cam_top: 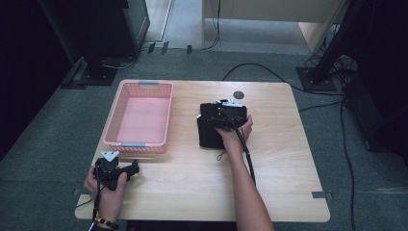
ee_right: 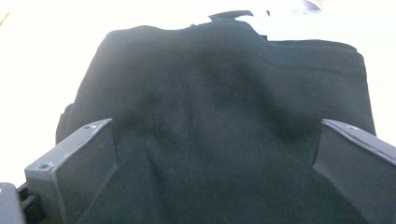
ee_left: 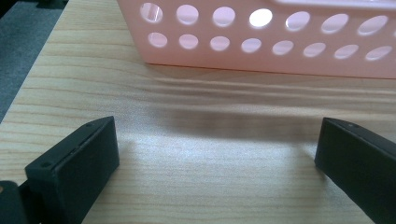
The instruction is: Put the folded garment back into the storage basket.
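While stretched forward from the bottom edge of the high view, right forearm bare and angled slightly left, right hand (cam_top: 234,137) wrapped around the right gripper (cam_top: 222,121) above the folded black garment (cam_top: 215,129). Garment flat on the wooden table (cam_top: 269,173), right of centre, well apart from the pink basket (cam_top: 140,118) at the table's left. Cable trailing back from the gripper along the forearm toward the near edge. Seen in the right gripper view: black garment (ee_right: 219,121) spread below and between the 2 jaws, jaws spread wide at either side of the frame, gripper (ee_right: 215,158) parted over the cloth; contact with the fabric not clear from the pictures. Near the front left corner of the table, left hand (cam_top: 108,185) low and close to the near edge, beaded bracelet (cam_top: 106,223) at the wrist, left gripper (cam_top: 126,169) held just in front of the basket's near wall with its grey 3-cornered plate uppermost. Seen in the left gripper view: 2 jaws held wide apart, gripper (ee_left: 217,149) agape over bare wood, nothing between them, pink basket (ee_left: 261,42) with its rows of round holes just ahead.
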A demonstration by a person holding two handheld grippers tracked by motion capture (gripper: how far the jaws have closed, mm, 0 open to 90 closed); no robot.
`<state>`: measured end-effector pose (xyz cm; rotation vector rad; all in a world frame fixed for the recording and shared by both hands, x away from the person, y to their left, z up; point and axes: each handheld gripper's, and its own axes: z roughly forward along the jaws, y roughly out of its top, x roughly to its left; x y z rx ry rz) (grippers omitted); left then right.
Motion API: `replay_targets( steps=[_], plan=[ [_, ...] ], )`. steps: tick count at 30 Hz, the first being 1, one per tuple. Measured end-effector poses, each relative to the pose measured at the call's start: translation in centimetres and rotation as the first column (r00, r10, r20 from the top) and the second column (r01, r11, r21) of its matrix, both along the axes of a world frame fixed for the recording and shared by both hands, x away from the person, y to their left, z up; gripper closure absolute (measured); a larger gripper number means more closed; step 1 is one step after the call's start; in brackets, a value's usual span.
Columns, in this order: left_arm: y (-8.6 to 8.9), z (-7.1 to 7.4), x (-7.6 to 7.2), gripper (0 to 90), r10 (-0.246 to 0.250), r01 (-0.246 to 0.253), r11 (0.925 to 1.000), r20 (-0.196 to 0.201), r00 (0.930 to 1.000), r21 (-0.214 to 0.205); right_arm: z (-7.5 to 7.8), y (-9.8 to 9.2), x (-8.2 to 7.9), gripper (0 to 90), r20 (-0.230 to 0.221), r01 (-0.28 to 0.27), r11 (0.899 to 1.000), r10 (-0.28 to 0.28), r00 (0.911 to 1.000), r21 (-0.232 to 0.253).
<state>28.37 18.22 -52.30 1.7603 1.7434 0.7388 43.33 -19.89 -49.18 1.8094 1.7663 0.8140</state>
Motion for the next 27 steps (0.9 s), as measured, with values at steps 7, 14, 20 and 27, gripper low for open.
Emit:
replay_targets(
  steps=[7, 14, 20, 27],
  plan=[
    [0.0, 0.0, 0.0, 0.0, 0.000, 0.000, 1.0000, 0.000, 1.0000, 0.000, -1.2, 0.4, 0.8, 0.0, 0.002, 0.014, 1.000, -0.013, 0.9999, -0.028],
    [0.0, 0.0, 0.0, 0.0, 0.000, 0.000, 1.0000, 0.000, 1.0000, 0.001, -3.3, 0.6, 0.5, 0.0, 0.046, 0.024, 0.999, -0.021, 0.9987, -0.047],
    [0.0, 0.0, 0.0, 0.0, 0.000, 0.000, 1.0000, 0.000, 1.0000, 0.001, -3.3, 0.6, 0.5, 0.0, 0.044, 0.020, 0.999, -0.018, 0.9989, -0.044],
    [0.0, 0.0, 0.0, 0.0, 0.000, 0.000, 1.0000, 0.000, 1.0000, 0.001, -3.2, 0.0, 0.1, 33.5, 0.090, 0.027, 0.998, -0.022, 0.9957, -0.049]
  ],
)
